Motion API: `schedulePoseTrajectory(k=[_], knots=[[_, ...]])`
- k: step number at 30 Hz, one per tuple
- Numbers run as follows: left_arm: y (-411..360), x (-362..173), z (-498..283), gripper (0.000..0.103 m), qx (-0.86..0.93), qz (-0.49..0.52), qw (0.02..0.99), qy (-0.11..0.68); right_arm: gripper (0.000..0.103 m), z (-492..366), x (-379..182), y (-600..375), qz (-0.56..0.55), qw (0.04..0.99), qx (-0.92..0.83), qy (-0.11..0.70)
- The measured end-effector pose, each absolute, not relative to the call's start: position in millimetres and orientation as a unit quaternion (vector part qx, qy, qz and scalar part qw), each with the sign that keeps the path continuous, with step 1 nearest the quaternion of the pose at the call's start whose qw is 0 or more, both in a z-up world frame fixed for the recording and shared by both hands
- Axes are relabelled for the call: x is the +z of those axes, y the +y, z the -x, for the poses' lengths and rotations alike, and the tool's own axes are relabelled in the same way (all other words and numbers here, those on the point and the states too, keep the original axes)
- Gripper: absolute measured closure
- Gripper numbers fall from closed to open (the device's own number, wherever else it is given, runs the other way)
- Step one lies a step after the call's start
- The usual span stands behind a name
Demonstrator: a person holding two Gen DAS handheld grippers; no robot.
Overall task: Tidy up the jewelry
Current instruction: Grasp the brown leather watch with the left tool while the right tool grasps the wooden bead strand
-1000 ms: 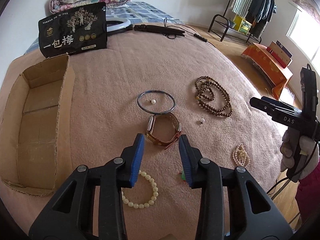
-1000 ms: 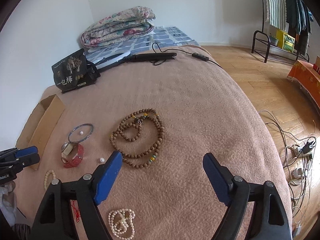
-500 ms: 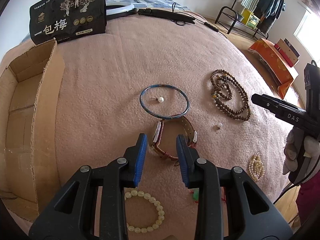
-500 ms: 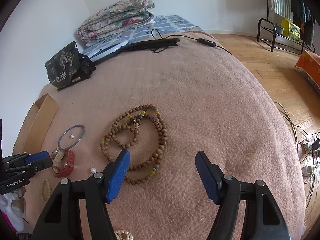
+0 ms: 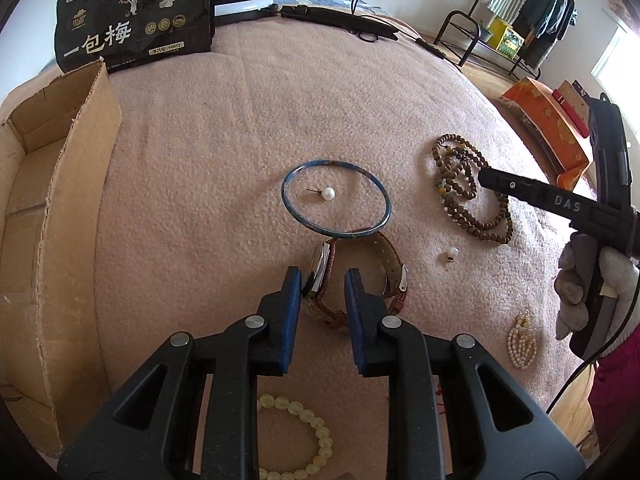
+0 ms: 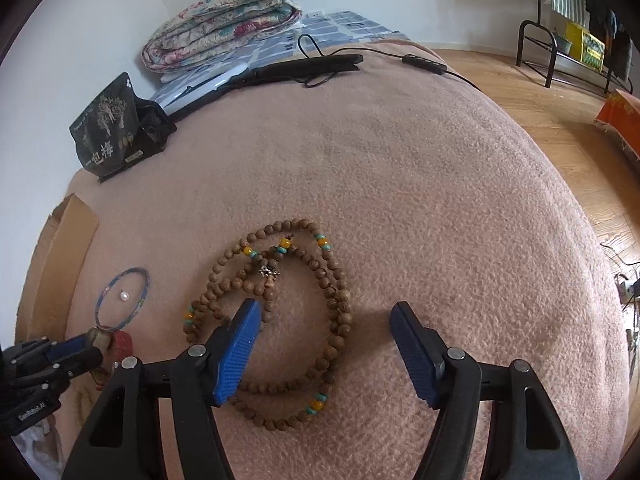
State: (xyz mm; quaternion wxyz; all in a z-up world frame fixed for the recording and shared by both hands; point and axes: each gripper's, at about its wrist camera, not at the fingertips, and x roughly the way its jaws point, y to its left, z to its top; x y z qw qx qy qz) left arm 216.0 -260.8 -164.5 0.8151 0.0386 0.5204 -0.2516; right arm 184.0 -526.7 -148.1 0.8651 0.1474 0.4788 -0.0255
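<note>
Left wrist view: a cardboard box (image 5: 52,216) is seen on the bed (image 5: 224,128), only bare cardboard visible inside. The wristwatch (image 5: 356,276) lies beside the blue bangle (image 5: 335,204); the left claw (image 5: 323,276) is closing around its case. Wooden beads (image 6: 276,312) are straddled by the right claw (image 6: 324,320), opening, nothing gripped.

- R gripper (image 6: 324,316) seen w/ jaws opening, set wide over wooden bead necklace (image 6: 276,320) on pink blanket (image 6: 440,200); beads not pinched
- Blue bangle (image 6: 124,300) seen at left, pearl (image 6: 125,297) inside it
- L gripper (image 6: 86,346) seen at watch (image 6: 120,344), lower left
</note>
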Motion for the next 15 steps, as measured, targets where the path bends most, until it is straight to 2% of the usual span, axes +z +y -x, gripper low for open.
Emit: schedulePoseTrajectory(k=[3, 7, 15], knots=[[-260, -166, -216, 0.082, -0.252, -0.038, 0.815, 0.521, 0.022, -187, -148, -525, -0.180, 0.861, -0.002, 0.475], [-260, -168, -217, 0.083, -0.253, -0.036, 0.814, 0.522, 0.021, -192, -150, -518, -0.211, 0.853, 0.023, 0.476], [-260, -169, -216, 0.087, -0.251, -0.039, 0.815, 0.521, 0.015, -209, -155, -479, -0.108, 0.856, 0.011, 0.506]])
